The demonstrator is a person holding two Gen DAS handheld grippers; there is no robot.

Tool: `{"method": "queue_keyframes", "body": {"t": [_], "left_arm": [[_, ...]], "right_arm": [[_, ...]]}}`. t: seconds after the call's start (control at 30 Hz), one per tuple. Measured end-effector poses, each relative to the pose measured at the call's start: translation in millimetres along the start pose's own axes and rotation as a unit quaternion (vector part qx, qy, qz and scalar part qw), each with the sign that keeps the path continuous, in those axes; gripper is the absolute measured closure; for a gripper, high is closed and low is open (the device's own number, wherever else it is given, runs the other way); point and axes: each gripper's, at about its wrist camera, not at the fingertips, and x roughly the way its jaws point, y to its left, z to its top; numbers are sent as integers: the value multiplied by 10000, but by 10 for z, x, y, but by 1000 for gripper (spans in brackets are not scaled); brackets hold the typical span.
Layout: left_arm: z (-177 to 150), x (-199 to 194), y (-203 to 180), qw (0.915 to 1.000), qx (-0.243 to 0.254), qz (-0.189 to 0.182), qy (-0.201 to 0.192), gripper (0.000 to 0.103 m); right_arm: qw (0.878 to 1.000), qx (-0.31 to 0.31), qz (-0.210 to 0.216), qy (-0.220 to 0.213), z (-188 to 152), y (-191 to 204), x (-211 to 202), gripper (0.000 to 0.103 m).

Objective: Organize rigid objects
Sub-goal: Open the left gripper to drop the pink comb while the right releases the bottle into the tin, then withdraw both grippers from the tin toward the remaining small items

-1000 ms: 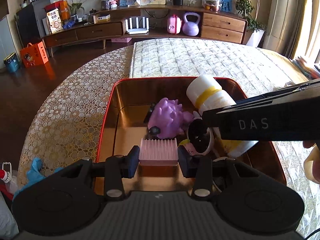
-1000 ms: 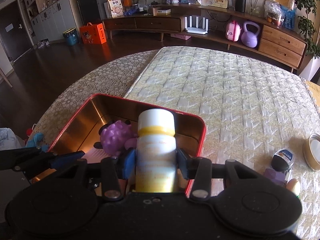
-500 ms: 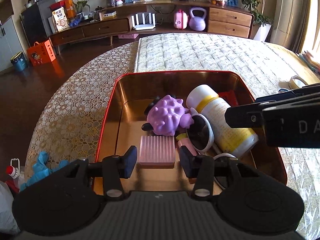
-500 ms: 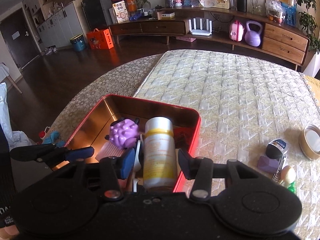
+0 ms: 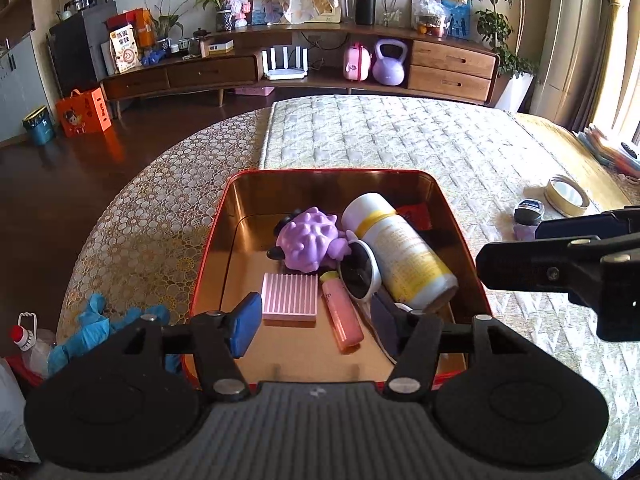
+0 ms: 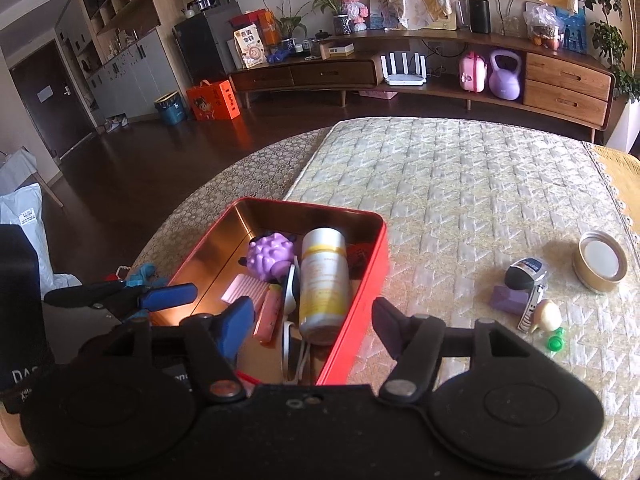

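Rigid odds and ends lie heaped in a red metal tin (image 5: 208,240) with a glossy copper-gold inside, set on the quilted, cream-and-gold cloth of the surface (image 5: 400,140). A smooth white cylinder bottle (image 5: 400,252) with a yellow band lies on its side along the tin's right half; beside it sit a knobbly purple rubber toy (image 5: 308,244), a ridged pink slab (image 5: 289,298), a slim salmon-pink tube (image 5: 342,320) and a round white-rimmed dark mirror (image 5: 358,274). Both tools have just been spreading: the left tool (image 5: 314,326) stands apart over the tin's near end with nothing pressed by its blue pads, and the right tool (image 6: 312,326) is likewise apart, the bottle lying free beyond it. Out on the cloth, well apart from the tin, rest a round gold-rimmed lid (image 6: 600,256), a lilac block (image 6: 508,300) and a small green cap (image 6: 557,342).
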Motion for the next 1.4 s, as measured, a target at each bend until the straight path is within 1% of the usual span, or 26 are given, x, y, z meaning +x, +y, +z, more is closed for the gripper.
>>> {"method": "queue_keyframes", "body": {"t": [0.07,0.13,0.3,0.37,0.4,0.43,0.5,0.6,0.67,0.83,1.03,1.17,1.4], "left_arm": [[-6,-62,-37,10000,-12,-47,-32,38],[-12,-124,-83,9999,-26,-101,-85,34],[-32,-225,-222,9995,-37,-273,-132,34],[-35,-249,-278,9993,-35,-330,-148,29],[-36,-260,-303,9992,-42,-348,-167,25],[-37,-271,-328,9992,-49,-357,-193,24],[-39,-292,-388,9990,-45,-380,-238,24],[-39,-313,-470,9986,-62,-457,-272,23],[-41,-323,-526,9983,-90,-504,-291,21],[-15,-305,-682,9966,-184,-736,-318,20],[72,-189,-1005,9949,-103,-971,-258,20],[155,-67,-1275,9948,110,-993,-196,20],[330,215,-1570,9943,179,-1044,-85,20]], "right_arm": [[10000,-3,-37,-34,-30,-42,-80,31],[9999,9,-75,-74,-66,-89,-150,29],[9997,123,-168,-154,-164,-248,-314,19],[9994,169,-211,-197,-219,-321,-375,14],[9993,185,-242,-213,-243,-358,-401,11],[9992,193,-278,-227,-269,-390,-424,10],[9989,202,-346,-249,-320,-468,-471,6],[9988,245,-331,-264,-407,-581,-534,3],[9988,223,-315,-300,-479,-663,-597,1],[9985,76,-356,-400,-663,-894,-735,0],[9979,221,-467,-382,-782,-1253,-791,0],[9976,167,-573,-351,-812,-1404,-751,1],[9978,-167,-598,-217,-856,-1553,-585,3]]}}
